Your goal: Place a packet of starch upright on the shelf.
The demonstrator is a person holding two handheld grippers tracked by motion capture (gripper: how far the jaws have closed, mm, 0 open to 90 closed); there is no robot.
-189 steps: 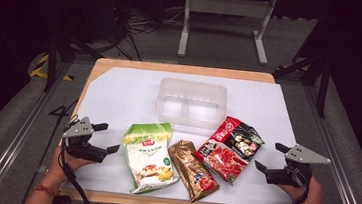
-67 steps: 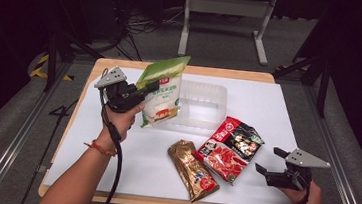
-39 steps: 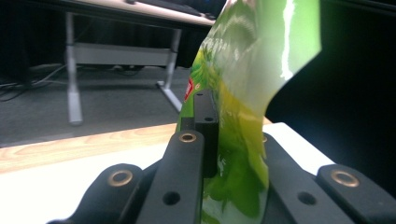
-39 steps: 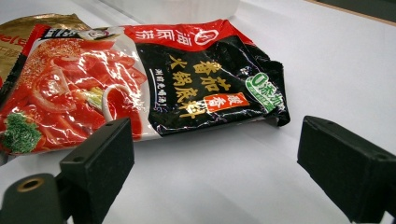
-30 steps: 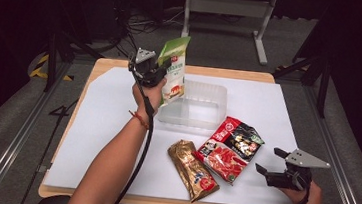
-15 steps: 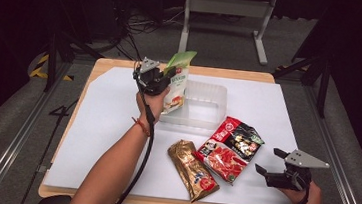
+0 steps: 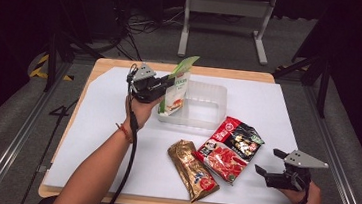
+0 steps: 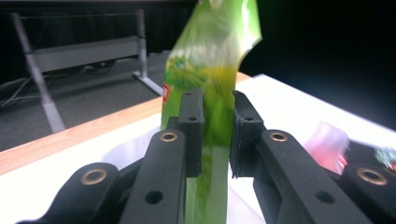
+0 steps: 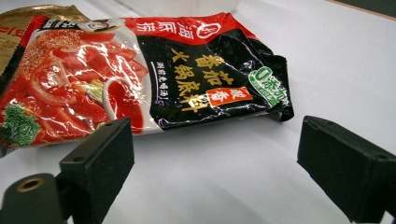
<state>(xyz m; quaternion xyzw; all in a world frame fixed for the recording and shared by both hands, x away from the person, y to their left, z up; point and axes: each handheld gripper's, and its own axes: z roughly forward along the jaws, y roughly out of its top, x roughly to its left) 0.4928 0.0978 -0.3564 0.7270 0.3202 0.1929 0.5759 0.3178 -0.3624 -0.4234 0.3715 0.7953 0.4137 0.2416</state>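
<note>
- The table [image 7: 91, 123] carried the same white sheet as before; the clear tray [image 7: 210, 92] had not moved from its far middle.
- The red pouch [image 7: 230, 147] and gold pouch [image 7: 193, 171] lay where they had, near the tray's front, touching each other.
- The green pouch [image 7: 176, 89], lifted off the table seconds before, stood upright with its bottom lowered into the tray's left compartment, lower than half a second earlier.
- The left gripper [image 7: 163, 86] stood at the tray's left edge; its jaws had just been opening slightly, the pouch still between them, pads close on the film.
- The right gripper [image 7: 269, 163], unmoved, rested right of the red pouch, well in front of the tray, jaws spread on nothing.
</note>
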